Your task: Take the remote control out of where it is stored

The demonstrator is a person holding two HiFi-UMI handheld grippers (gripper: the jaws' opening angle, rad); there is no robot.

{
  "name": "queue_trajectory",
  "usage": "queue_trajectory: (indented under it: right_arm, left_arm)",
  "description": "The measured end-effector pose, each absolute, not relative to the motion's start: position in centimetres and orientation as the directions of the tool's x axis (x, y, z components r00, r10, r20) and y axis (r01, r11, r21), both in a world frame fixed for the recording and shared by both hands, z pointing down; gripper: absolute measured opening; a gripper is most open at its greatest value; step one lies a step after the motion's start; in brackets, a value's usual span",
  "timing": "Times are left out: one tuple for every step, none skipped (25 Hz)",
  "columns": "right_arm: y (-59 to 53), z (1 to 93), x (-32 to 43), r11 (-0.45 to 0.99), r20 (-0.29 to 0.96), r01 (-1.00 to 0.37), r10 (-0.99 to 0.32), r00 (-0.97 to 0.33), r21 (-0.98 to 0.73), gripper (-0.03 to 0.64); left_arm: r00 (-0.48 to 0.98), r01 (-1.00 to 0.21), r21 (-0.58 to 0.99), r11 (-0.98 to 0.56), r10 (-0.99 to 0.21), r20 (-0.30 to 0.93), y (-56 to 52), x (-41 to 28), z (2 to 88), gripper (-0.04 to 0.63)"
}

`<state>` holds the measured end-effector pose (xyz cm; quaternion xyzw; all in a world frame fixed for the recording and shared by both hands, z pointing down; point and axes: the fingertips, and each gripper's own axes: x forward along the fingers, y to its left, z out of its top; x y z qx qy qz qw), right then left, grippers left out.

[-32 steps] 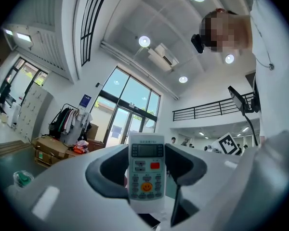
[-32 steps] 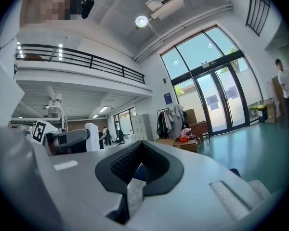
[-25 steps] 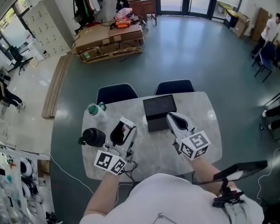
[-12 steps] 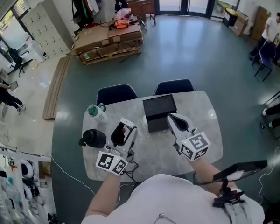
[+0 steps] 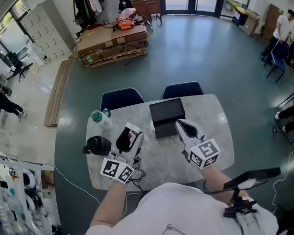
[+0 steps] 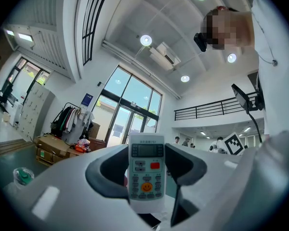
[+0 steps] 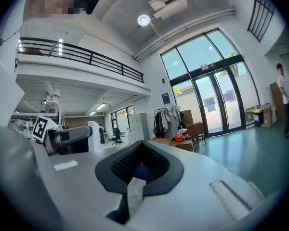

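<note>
A: Above the table (image 5: 215, 126), left of the black box (image 5: 167, 112): remote control (image 6: 145, 174) upright, clamped in the left gripper (image 5: 129, 136). Likely to slip?

B: Possibly, if tilted or loosened; pinched only by its side edges. Left tipped upward, away from the body. Right gripper (image 5: 185, 128) likewise, closed on nothing.
</note>
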<state>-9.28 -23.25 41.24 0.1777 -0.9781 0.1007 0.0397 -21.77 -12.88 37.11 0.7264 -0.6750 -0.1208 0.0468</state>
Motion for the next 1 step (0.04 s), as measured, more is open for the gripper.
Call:
queue_trajectory:
  right_arm:
    - [-23.38, 41.21, -9.26, 0.916, 0.113, -0.358, -0.342, -0.933, -0.182, 0.025]
  left_arm:
    - [0.06, -0.969, 0.231, -0.084, -0.992, -0.112, -12.96, -21.83, 37.1, 0.239]
